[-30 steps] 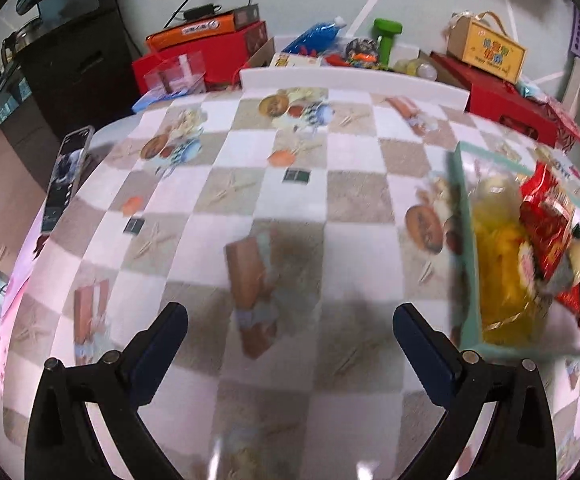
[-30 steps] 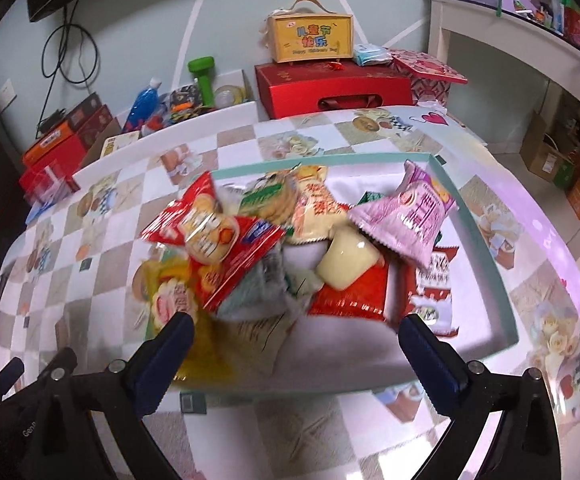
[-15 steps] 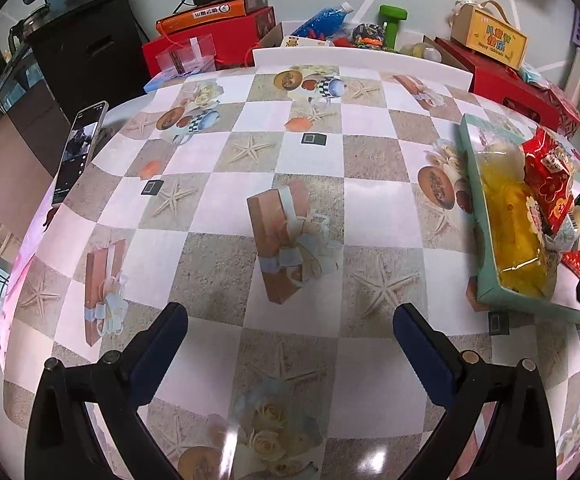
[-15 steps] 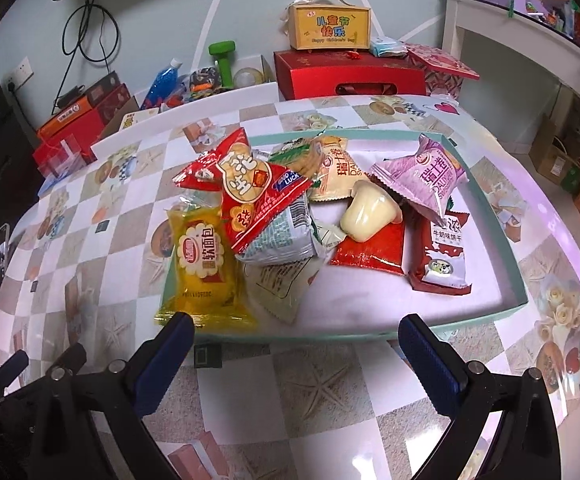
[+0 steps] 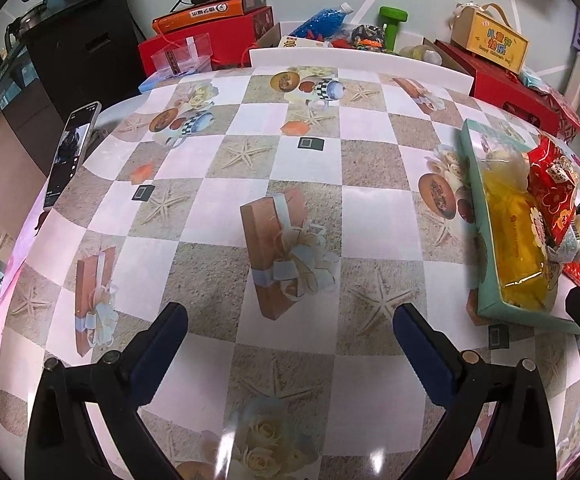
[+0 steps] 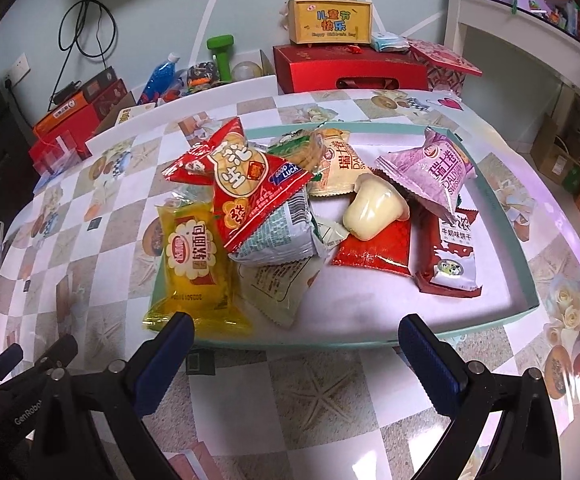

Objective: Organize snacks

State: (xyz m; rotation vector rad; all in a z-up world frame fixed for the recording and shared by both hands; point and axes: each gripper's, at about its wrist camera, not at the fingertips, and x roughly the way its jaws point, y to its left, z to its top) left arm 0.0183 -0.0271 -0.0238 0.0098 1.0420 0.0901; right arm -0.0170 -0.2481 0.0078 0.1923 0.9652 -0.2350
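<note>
On the table: teal tray (image 6: 525, 276) holding heaped snack packets (image 6: 258, 184)
Left gripper (image 5: 290, 320): fingers spread, empty, over bare checkered cloth
Right gripper (image 6: 295, 334): fingers spread, empty, just before tray's near rim
Since earlier: views barely shifted; tray slightly nearer

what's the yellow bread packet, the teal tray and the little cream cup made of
Yellow bread packet: thin clear glossy plastic film, going by the crimped ends and glare. Teal tray: looks like matte cardboard or paperboard with straight thin walls, though I can't be sure. Cream cup: probably smooth, translucent moulded plastic, like a jelly or pudding cup.
</note>
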